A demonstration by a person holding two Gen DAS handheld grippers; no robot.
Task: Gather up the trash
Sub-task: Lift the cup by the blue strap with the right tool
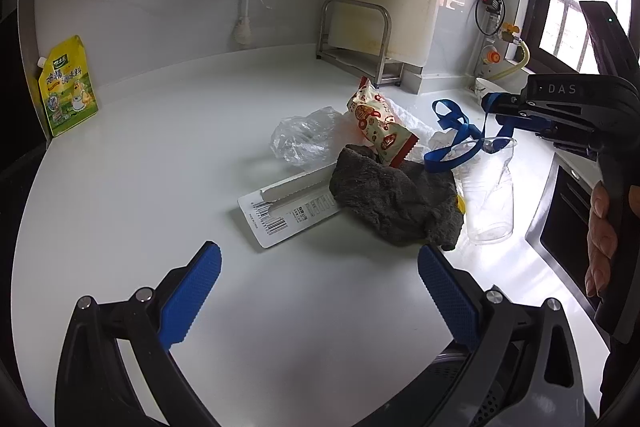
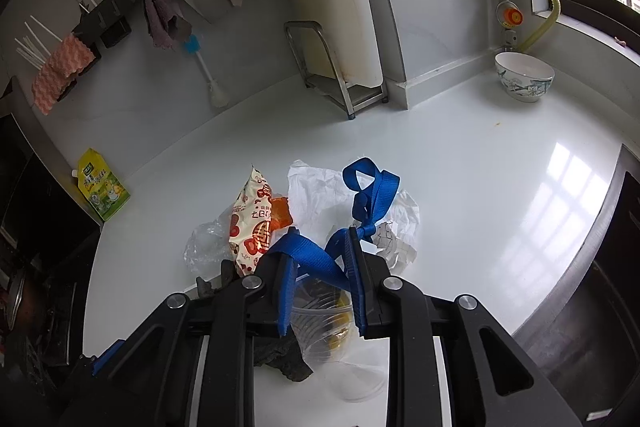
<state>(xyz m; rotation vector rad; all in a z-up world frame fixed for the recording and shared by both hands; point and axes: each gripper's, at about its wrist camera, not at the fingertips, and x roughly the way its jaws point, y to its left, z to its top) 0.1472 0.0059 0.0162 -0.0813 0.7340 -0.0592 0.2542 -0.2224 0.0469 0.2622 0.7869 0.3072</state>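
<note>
Far left against the backsplash: a yellow seasoning pouch [image 1: 68, 87], upright, well apart from everything else on the white countertop [image 1: 160, 187]. Nearer, low over bare counter: the left gripper [image 1: 320, 291], blue pads spread wide, nothing between them, touching nothing, aimed toward the heap. Mid-counter, the trash pile: a flat white card with barcodes [image 1: 276, 215], partly tucked under a dark grey rag [image 1: 396, 203]; behind these a crumpled clear plastic bag [image 1: 304, 139] and a red-and-cream snack wrapper [image 1: 376, 123] lying over crumpled white paper [image 2: 320, 195]. Just right of the rag, a clear plastic cup [image 1: 490, 195], upright, dented. Above the cup, a blue strap [image 1: 456, 135], looped and knotted, raised off the pile. Right again: the right gripper [image 2: 322, 267], narrowed almost fully and pinching the strap between its blue pads, held level above the cup, reaching in from the right with bare fingers [image 1: 600, 239] wrapped around its handle. Far right corner: a patterned bowl [image 2: 524, 75] beside the window.
</note>
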